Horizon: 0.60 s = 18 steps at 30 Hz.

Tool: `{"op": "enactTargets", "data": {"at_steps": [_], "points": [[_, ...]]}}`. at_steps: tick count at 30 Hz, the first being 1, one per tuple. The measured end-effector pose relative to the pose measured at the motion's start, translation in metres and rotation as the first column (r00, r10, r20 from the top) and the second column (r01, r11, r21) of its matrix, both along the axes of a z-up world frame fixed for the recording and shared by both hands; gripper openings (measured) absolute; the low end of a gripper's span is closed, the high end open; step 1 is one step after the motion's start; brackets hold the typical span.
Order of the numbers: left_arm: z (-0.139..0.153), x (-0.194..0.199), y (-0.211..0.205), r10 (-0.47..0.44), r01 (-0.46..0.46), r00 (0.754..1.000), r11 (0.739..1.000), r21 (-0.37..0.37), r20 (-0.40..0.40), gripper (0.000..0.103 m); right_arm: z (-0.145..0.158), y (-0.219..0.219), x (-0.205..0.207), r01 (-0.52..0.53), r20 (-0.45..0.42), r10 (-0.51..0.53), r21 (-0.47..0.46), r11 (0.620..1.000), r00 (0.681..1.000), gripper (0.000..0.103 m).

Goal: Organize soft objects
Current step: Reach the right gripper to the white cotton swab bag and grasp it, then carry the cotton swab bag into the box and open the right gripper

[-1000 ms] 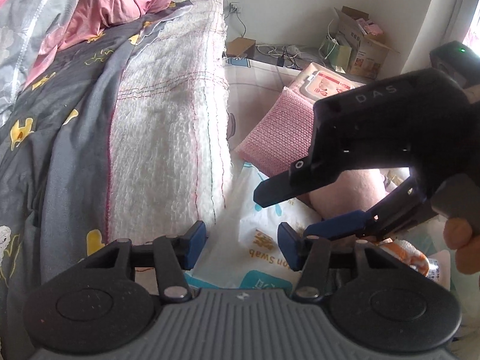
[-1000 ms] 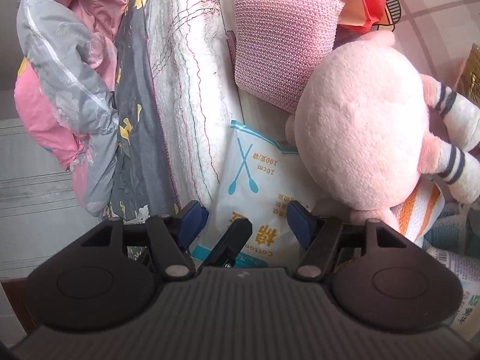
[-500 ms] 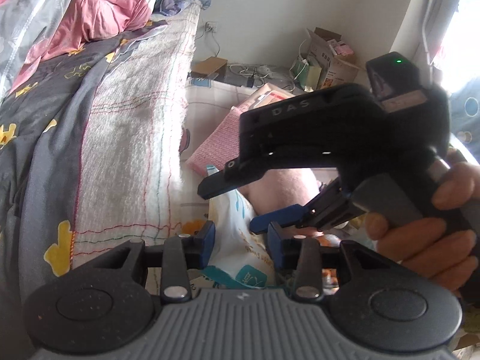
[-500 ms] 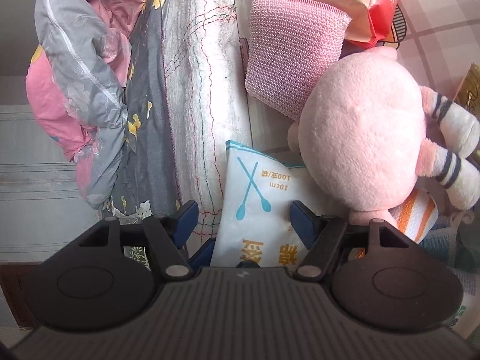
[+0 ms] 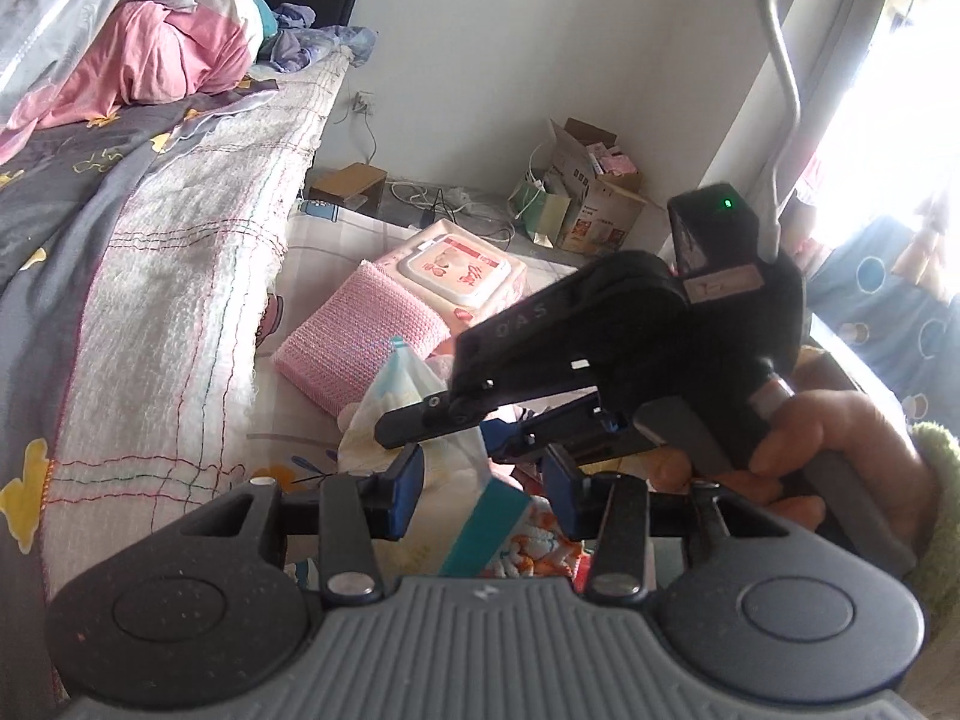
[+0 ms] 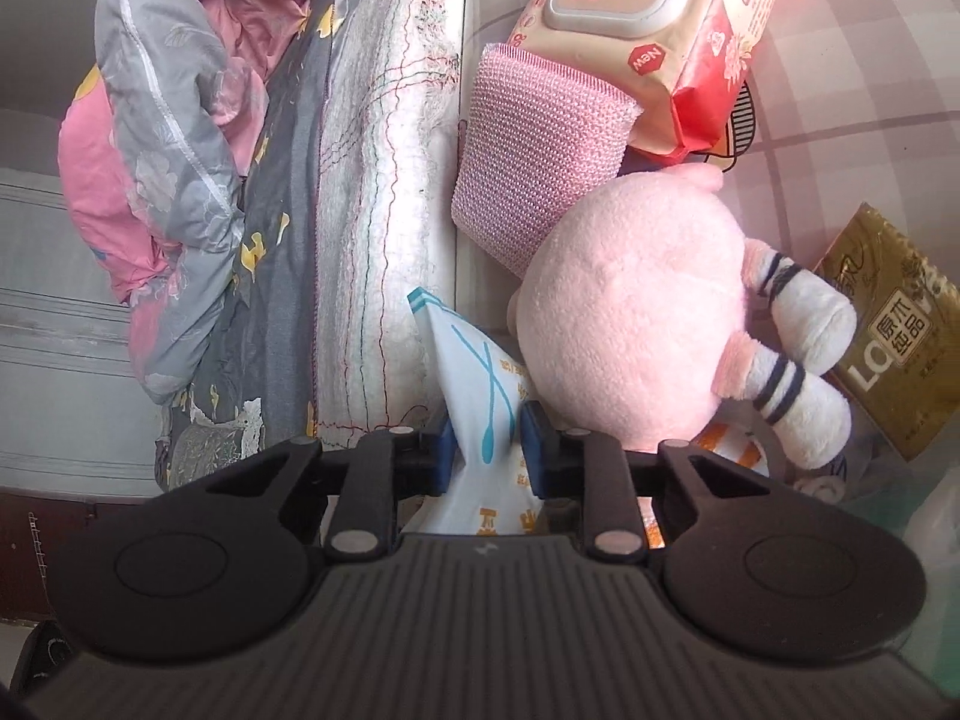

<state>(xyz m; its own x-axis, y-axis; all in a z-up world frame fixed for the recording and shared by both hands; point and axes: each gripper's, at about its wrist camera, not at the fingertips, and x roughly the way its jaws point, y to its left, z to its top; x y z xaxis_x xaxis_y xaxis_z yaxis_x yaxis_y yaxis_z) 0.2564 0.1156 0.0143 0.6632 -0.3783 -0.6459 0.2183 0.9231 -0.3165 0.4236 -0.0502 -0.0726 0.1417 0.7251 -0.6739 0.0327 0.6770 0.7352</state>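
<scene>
Right claw (image 6: pixel 485 441) has just snapped closed, pinching the cotton swab bag (image 6: pixel 480 396), left claw (image 5: pixel 480 489) half-open around its corner — that slick, crumpled film could slide free.

White wall (image 5: pixel 510 48); bed (image 5: pixel 198 276) left with rumpled quilt (image 5: pixel 120 42); bright window (image 5: pixel 900 120) right; checked floor mat (image 6: pixel 840 120).

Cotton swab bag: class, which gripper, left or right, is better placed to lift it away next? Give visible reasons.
Right. The right gripper is shut on the cotton swab bag, while the left gripper only straddles its lower end, pads apparently not pressing.
</scene>
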Motion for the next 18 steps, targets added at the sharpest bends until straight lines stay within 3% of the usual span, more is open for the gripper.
{"op": "enactTargets", "data": {"at_steps": [3,5,9,14,18], "points": [[0.005,-0.007,0.009,0.05,-0.049,0.998,0.998,-0.029,0.034,0.061,0.0,-0.019,0.0,0.022,0.004,-0.023,0.052,0.998,1.0,0.017],[0.003,-0.005,0.013,0.083,-0.082,0.996,0.996,-0.022,0.029,0.062,-0.003,-0.031,0.0,0.034,-0.007,-0.033,0.076,0.997,0.999,0.017],[-0.016,0.017,0.025,0.12,-0.132,0.985,0.986,-0.098,-0.123,0.061,-0.01,-0.046,-0.001,0.033,-0.026,-0.031,0.086,0.996,0.999,0.017],[-0.046,0.043,0.041,0.097,-0.185,0.945,0.947,-0.264,-0.313,0.062,-0.015,-0.05,-0.002,0.007,-0.021,-0.006,0.09,0.996,1.0,0.017],[-0.061,0.051,0.04,0.089,-0.204,0.926,0.936,-0.287,-0.368,0.062,-0.024,-0.046,-0.001,0.009,-0.05,-0.003,0.13,0.991,0.999,0.016]]}}
